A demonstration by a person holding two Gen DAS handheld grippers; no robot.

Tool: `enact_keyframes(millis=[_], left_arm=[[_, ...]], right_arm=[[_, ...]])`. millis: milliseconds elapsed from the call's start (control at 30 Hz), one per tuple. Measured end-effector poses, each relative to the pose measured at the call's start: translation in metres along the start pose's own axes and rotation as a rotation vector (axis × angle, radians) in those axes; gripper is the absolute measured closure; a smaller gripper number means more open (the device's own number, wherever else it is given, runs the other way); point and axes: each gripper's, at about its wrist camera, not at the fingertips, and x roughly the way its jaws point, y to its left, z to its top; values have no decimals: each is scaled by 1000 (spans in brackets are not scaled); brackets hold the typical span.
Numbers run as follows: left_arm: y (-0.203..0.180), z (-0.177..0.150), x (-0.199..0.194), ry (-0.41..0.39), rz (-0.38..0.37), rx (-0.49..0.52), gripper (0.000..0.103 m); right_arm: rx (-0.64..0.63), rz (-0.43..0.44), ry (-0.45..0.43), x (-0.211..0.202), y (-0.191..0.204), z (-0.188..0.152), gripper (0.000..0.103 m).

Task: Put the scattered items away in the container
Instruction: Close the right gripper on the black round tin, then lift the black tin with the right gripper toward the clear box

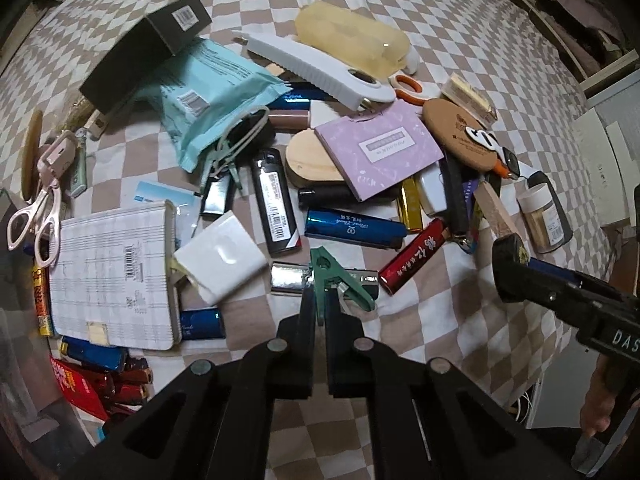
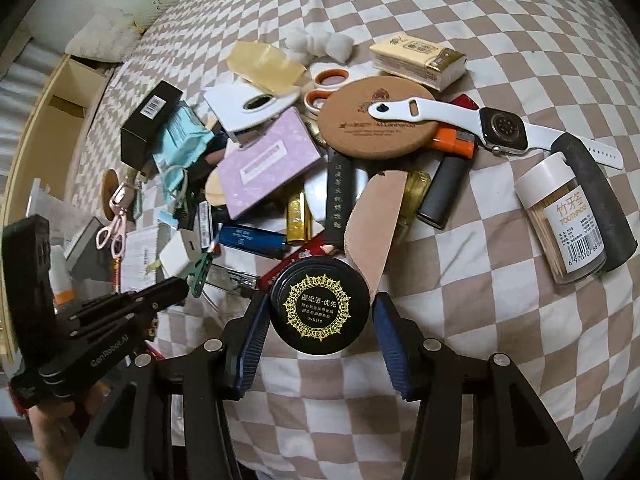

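Note:
Many small items lie scattered on a checkered cloth [image 1: 432, 312]. My left gripper [image 1: 320, 304] is shut on a green clothes peg [image 1: 334, 276], which lies over a silver lighter [image 1: 288, 280]. The peg also shows in the right wrist view [image 2: 199, 274], with the left gripper [image 2: 176, 286] on it. My right gripper [image 2: 320, 312] is closed on a round black jar [image 2: 319, 307] with gold print, its blue pads [image 2: 256, 332] against both sides. The right gripper's tip also shows in the left wrist view [image 1: 510, 248]. A clear container's rim [image 1: 24, 360] shows at lower left.
The pile holds lighters [image 1: 352, 224], a purple booklet [image 1: 380, 148], a cork coaster [image 2: 380, 120], a smartwatch [image 2: 500, 128], a toothpick jar [image 2: 564, 216], pink scissors [image 1: 36, 216], a black box [image 1: 144, 52] and a printed notepad [image 1: 112, 276]. A wooden shelf [image 2: 48, 120] stands at left.

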Motion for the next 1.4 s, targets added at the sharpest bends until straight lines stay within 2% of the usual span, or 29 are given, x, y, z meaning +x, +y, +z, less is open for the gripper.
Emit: enact_keyframes(millis=[200, 333, 667, 900, 1133, 1400], left_arm=[[12, 3, -20, -46, -26, -21, 98], [16, 0, -26, -64, -34, -37, 98], [29, -11, -54, -131, -65, -51, 98], [38, -19, -81, -199, -113, -68, 98], [45, -28, -114, -295, -124, -60, 98], [62, -38, -142, -375, -157, -102, 98]], right_arm=[[18, 51, -28, -14, 8, 1, 50], [30, 90, -48, -23, 14, 1, 53], [44, 159, -86, -39, 33, -2, 53], [42, 204, -106, -47, 48, -2, 53], [16, 252, -125, -56, 67, -1, 53], [-7, 303, -141, -65, 84, 1, 53]])
